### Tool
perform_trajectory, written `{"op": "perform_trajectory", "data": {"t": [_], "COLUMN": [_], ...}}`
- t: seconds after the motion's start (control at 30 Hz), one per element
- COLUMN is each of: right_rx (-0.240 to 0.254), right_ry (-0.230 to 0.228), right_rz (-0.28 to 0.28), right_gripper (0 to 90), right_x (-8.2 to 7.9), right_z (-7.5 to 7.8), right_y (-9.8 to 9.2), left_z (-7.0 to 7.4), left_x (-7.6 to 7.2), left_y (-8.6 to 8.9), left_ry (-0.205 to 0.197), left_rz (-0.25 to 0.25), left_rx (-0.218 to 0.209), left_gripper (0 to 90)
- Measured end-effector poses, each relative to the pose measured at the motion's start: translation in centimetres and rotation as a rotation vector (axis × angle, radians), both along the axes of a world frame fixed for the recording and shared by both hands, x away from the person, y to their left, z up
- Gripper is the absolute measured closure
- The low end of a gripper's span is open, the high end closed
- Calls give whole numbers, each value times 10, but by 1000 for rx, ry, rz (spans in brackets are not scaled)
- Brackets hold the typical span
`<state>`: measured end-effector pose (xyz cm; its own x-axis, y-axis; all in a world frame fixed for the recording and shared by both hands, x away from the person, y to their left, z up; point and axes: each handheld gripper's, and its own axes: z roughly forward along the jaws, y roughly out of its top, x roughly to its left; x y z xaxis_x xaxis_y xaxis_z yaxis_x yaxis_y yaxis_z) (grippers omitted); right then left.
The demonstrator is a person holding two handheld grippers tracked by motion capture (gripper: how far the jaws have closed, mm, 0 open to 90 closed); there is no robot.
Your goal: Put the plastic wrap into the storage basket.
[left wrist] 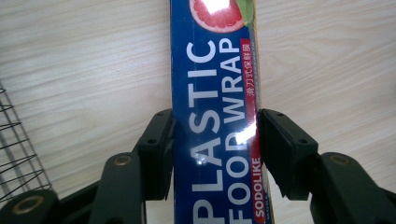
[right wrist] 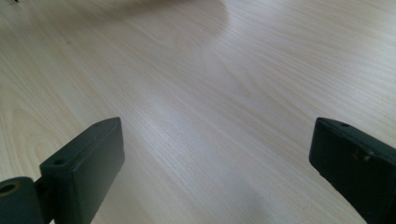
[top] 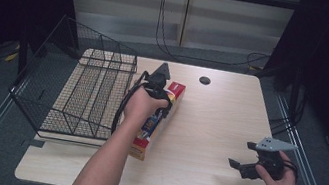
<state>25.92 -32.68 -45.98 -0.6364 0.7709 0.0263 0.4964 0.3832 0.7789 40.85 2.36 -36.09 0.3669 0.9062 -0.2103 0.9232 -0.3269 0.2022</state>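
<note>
A long blue and red box of plastic food wrap lies lengthwise near the table's middle left, close to the wire basket. My left gripper comes down on it from above, and both pads press on the box's long sides. In the left gripper view the box runs up between the two black jaws, with my left gripper shut on it over the light wood. My right gripper hovers low at the table's front right, open. In the right gripper view my right gripper has bare wood between its wide-set jaws.
A black wire basket stands on the table's left part, its tall back wall rising at the far left. A small dark round hole sits near the table's far edge. Cables hang behind the table.
</note>
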Motion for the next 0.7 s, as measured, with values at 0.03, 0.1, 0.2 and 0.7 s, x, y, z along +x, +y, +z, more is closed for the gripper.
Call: {"op": "perform_trajectory", "data": {"t": [0.03,0.1,0.2,0.7], "right_rx": [0,0,0,2], "right_ry": [0,1,1,6], "right_rz": [0,2,0,3], "right_gripper": [33,33,33,33], "right_x": [0,0,0,0], "right_z": [0,0,0,0], "right_y": [0,0,0,1], "left_z": [0,4,14,47], "left_x": [0,1,1,4], "left_y": [0,3,7,16], "left_ry": [0,7,5,4], "left_rz": [0,-14,-5,7], "left_rx": [0,4,-2,21], "left_gripper": [479,480,482,486]}}
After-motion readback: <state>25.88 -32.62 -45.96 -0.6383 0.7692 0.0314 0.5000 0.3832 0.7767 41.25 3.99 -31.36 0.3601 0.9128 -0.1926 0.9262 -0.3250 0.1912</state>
